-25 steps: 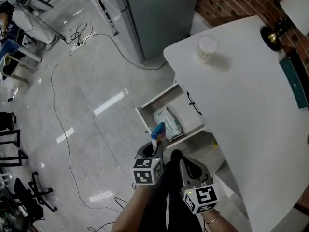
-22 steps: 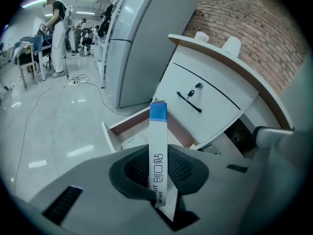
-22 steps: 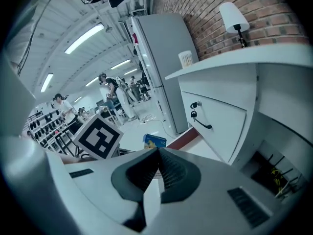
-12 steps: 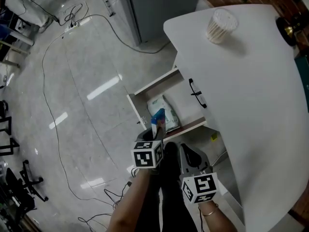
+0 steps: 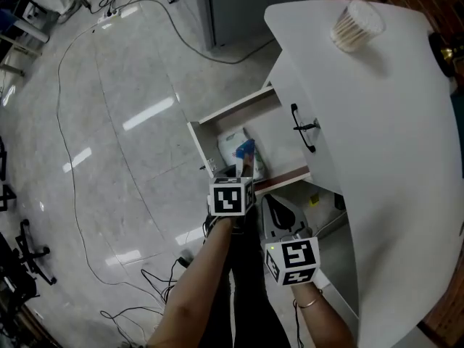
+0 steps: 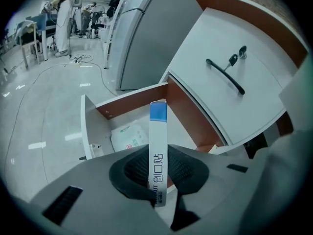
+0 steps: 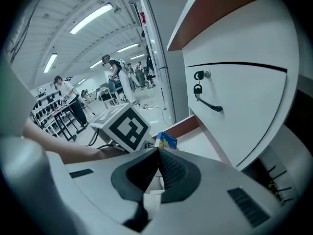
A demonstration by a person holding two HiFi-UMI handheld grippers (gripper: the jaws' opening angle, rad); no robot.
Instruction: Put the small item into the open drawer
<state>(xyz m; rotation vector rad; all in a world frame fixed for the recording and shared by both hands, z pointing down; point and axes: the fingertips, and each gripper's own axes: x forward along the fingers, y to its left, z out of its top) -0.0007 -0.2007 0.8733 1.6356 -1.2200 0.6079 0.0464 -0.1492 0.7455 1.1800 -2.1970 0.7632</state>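
A slim white box with a blue end stands upright between the pads of my left gripper, which is shut on it. The box hangs over the open drawer, just above a white packet lying inside. My right gripper is shut with nothing in it, close behind and to the right of the left one. From the right gripper view the box's blue end shows beyond the jaws.
Above the drawer is a closed white front with a black handle and a key. The white desk top carries a round cup of sticks. Cables trail over the glossy floor.
My left gripper has carried the box forward from the drawer's near edge to over the packet inside. The right gripper has followed close behind it.
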